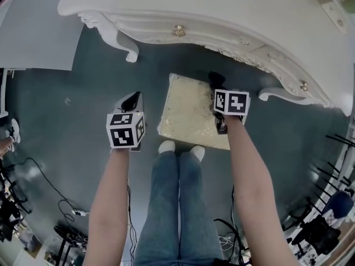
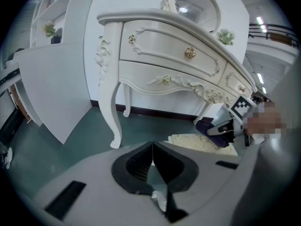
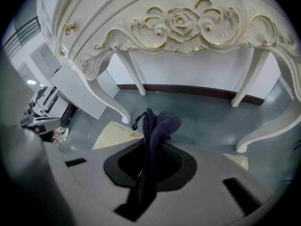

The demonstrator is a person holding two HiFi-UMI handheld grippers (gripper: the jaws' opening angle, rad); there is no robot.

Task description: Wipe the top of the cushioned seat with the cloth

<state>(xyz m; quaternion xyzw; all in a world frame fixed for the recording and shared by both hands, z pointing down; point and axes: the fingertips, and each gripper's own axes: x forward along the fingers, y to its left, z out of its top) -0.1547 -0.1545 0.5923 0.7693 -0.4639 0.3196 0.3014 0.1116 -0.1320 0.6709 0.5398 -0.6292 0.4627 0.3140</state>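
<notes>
The cushioned seat (image 1: 188, 112) is a cream square pad on the green floor, just in front of the person's feet. My right gripper (image 1: 215, 82) hangs over the seat's far right corner, shut on a dark purple cloth (image 1: 213, 77). In the right gripper view the cloth (image 3: 160, 124) sticks up between the jaws, with the seat (image 3: 112, 133) below it. My left gripper (image 1: 133, 98) is over bare floor left of the seat, jaws shut with nothing in them (image 2: 153, 149). The left gripper view also shows the seat (image 2: 195, 142) and the cloth (image 2: 206, 126).
A white ornate dressing table (image 1: 222, 15) spans the far side; its curved legs (image 1: 128, 51) stand near the seat. A white panel (image 1: 33, 35) lies at the far left. Cables (image 1: 52, 190) and dark stands (image 1: 324, 220) crowd the near corners. White shoes (image 1: 166, 147) touch the seat's near edge.
</notes>
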